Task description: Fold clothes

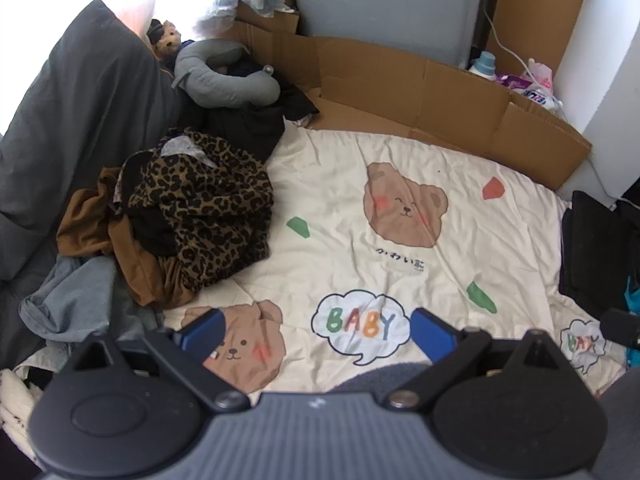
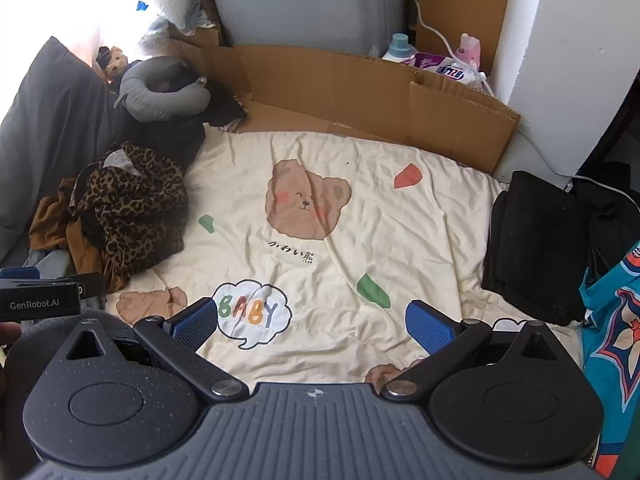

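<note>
Cream bear-print bed cover (image 1: 400, 272) lies bare between heaps. Left gripper (image 1: 316, 332) and right gripper (image 2: 312, 320) hover, jaws spread wide, empty. Crumpled leopard-print garment (image 1: 208, 208) tops the left pile.

Both my cameras sit just behind their claws and look forward and down across the bed. The left wrist view hangs over the bed's near edge, shifted left, so the leopard-print pile (image 1: 200, 216) lies close on its left side. The right wrist view sits further right, with the folded black clothes (image 2: 536, 248) near its right edge. I see the left claw (image 1: 316, 328) and right claw (image 2: 312, 320) filling each frame's bottom. Both views share the cream bear-print quilt (image 1: 400, 160), the cardboard (image 1: 440, 92) along the far side, the grey neck pillow (image 1: 224, 76) and the leopard-print pile.
</note>
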Tool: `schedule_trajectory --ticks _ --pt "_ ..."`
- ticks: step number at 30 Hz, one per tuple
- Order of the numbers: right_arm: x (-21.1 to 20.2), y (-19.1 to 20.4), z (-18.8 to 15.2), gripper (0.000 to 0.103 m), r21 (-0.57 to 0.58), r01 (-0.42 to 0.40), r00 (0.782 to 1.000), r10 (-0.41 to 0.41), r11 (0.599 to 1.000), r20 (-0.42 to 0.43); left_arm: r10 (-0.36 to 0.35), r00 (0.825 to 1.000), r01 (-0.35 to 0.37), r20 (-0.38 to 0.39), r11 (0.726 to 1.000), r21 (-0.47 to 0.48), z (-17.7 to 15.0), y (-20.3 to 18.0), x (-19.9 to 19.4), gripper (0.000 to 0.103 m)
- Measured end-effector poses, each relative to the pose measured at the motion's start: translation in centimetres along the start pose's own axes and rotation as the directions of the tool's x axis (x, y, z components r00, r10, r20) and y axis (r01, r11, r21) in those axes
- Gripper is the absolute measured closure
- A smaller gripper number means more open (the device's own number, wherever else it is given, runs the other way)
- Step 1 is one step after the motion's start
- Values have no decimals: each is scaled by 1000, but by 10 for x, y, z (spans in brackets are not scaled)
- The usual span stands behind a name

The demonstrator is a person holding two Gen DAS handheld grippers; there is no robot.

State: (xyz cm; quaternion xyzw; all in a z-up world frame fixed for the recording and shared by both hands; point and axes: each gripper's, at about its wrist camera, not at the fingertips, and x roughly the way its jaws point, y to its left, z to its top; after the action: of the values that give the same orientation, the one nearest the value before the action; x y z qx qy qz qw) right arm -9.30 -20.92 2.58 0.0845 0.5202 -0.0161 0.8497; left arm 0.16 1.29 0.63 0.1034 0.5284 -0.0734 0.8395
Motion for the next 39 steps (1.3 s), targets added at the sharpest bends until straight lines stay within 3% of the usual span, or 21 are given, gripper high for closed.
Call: schedule_trajectory --ticks 8,14,23,30,39 --pt "0 -1 0 0 -2 -21 1000 21 1000 -10 -32 999 32 -3 999 -9 -1 3 -1 3" --pt "0 1 0 0 -15 -8 1000 8 1000 -11 -17 1000 17 -1 1000 -10 1 2 -1 3" --pt "-1 7 1 0 -73 18 999 -22 997 -50 -38 999 39 -21 998 55 5 -1 0 3" --pt "-3 0 2 0 -79 23 995 -31 997 -96 -63 997 67 -42 994 83 19 15 4 3" --pt "-12 -6 21 0 -60 25 996 -29 998 -80 -65 997 68 -42 994 85 32 43 7 3"
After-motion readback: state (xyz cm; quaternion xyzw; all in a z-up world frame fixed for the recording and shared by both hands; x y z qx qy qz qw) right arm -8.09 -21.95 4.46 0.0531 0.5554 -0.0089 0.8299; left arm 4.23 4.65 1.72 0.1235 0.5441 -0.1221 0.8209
